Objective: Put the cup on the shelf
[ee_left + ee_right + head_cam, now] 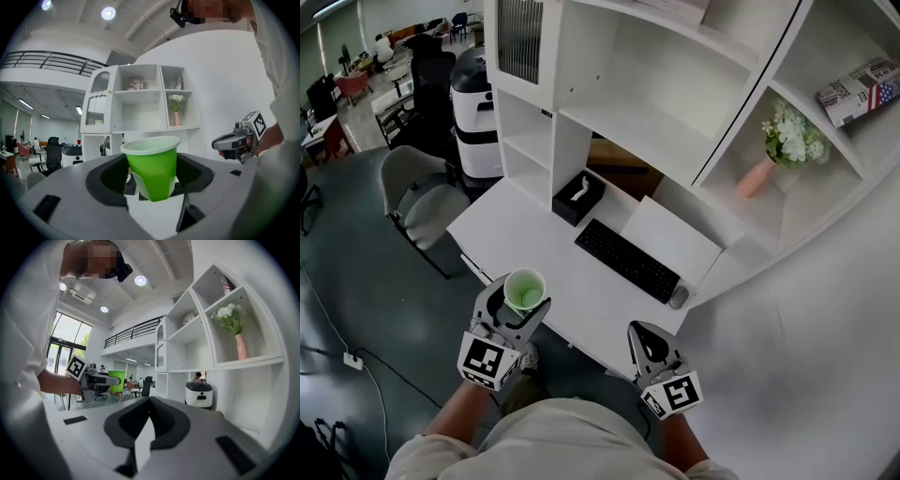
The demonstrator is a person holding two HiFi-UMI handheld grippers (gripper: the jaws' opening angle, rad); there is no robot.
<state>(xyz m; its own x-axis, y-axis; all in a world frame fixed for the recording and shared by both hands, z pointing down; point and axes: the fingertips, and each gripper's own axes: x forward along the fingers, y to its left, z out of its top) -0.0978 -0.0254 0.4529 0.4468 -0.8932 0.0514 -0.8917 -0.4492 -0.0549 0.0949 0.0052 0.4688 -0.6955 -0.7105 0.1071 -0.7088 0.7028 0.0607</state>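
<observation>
Left gripper view: our left gripper point(514, 319) clamps the green cup point(525, 290), jaws wide. Only the head view places it over the desk's point(581, 291) front edge. Right gripper point(642, 336) pinched together, empty. Shelf unit point(675, 122) behind the desk, open-fronted.

Left gripper point(521, 302) has its jaws spread wide and clamped on the cup point(525, 290) (held upright). Right gripper point(641, 330) sits off to its side, jaws pressed together. Both forearms point(457, 412) reach forward, held low.
</observation>
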